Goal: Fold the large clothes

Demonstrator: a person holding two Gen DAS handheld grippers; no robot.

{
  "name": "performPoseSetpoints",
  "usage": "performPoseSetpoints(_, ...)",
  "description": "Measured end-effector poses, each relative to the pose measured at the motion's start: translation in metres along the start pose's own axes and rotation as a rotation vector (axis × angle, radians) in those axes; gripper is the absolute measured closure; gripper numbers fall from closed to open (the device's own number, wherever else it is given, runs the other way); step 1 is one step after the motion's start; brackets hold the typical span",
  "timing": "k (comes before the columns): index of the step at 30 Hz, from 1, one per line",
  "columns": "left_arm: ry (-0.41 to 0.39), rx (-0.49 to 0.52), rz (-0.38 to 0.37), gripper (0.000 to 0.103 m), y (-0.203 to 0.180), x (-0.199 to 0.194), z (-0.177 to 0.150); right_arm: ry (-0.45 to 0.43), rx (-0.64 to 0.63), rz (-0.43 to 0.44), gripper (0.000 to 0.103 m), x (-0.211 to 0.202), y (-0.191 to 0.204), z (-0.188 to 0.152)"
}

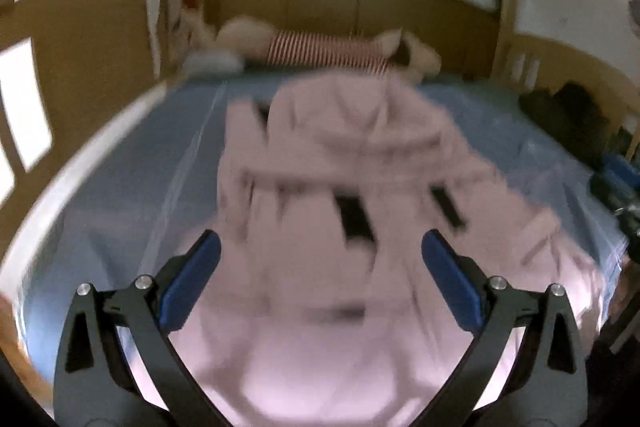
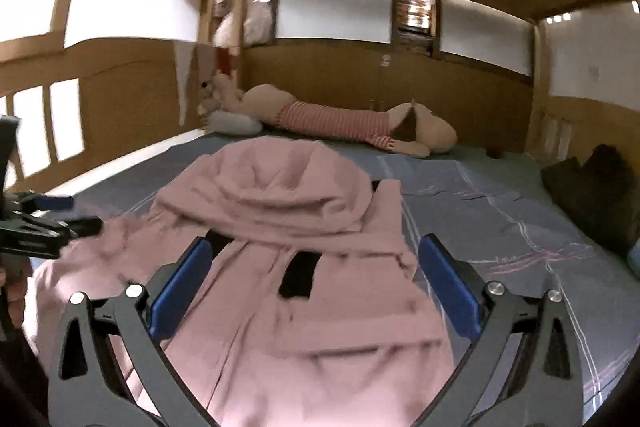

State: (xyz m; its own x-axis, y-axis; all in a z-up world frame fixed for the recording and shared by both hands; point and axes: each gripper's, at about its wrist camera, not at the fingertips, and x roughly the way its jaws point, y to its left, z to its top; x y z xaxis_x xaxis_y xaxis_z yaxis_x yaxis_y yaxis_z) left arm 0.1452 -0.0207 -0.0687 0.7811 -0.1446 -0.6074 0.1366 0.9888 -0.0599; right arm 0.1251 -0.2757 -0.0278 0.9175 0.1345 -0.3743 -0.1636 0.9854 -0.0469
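Taken from the left of the pink hooded garment [image 2: 288, 267], the left gripper [image 1: 320, 263] is seen with its blue pads spread wide and nothing between them; it is held above the garment's lower half, and its view is blurred, so fine creases cannot be read there. In the right wrist view the same tool is seen at the garment's left edge, close to a bunched sleeve, but contact cannot be confirmed.

The garment itself is laid lengthwise on the blue sheet [image 2: 500, 227], hood toward the striped plush toy [image 2: 340, 123] at the headboard and hem toward the cameras. The body is spread roughly flat, with dark patches showing on its front; the hood is rumpled and the sleeves are not yet brought in. No fold is judged to have been completed.

To the right of the garment, the right gripper [image 2: 316, 267] is held wide apart too, gripping nothing, above the garment's chest. Farther right, a dark bundle [image 2: 596, 191] is left near the bed's edge, well apart.
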Motion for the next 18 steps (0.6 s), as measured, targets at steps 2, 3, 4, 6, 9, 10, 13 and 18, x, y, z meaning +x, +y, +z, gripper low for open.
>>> performPoseSetpoints(2,0.034,-0.024,-0.011,0.002,0.002,0.0,-0.013,-0.013,-0.003,0.011,0.001,-0.011,0.004,-0.004)
performPoseSetpoints(3,0.034,-0.03,-0.011,0.002,0.002,-0.003,-0.018,-0.016,0.001,0.017,0.001,-0.014,0.005,-0.005)
performPoseSetpoints(4,0.025,-0.035,-0.011,0.002,0.002,-0.006,-0.021,-0.02,0.005,0.022,0.001,-0.018,0.007,-0.006)
performPoseSetpoints(6,0.002,-0.016,0.004,0.002,-0.002,-0.017,-0.029,-0.021,-0.003,0.026,0.001,-0.024,0.011,-0.008)
performPoseSetpoints(9,-0.014,0.014,0.034,0.002,-0.007,-0.025,-0.031,-0.043,-0.002,0.019,0.001,-0.034,0.018,-0.009)
performPoseSetpoints(10,-0.027,0.017,0.037,0.002,-0.008,-0.029,-0.031,-0.05,0.009,0.022,0.001,-0.04,0.018,-0.008)
performPoseSetpoints(13,-0.058,0.011,0.034,0.002,-0.012,-0.045,-0.032,-0.078,0.024,0.019,0.001,-0.052,0.019,-0.006)
performPoseSetpoints(18,-0.105,0.03,0.047,0.002,-0.019,-0.063,-0.034,-0.097,0.017,0.008,0.001,-0.066,0.021,-0.007)
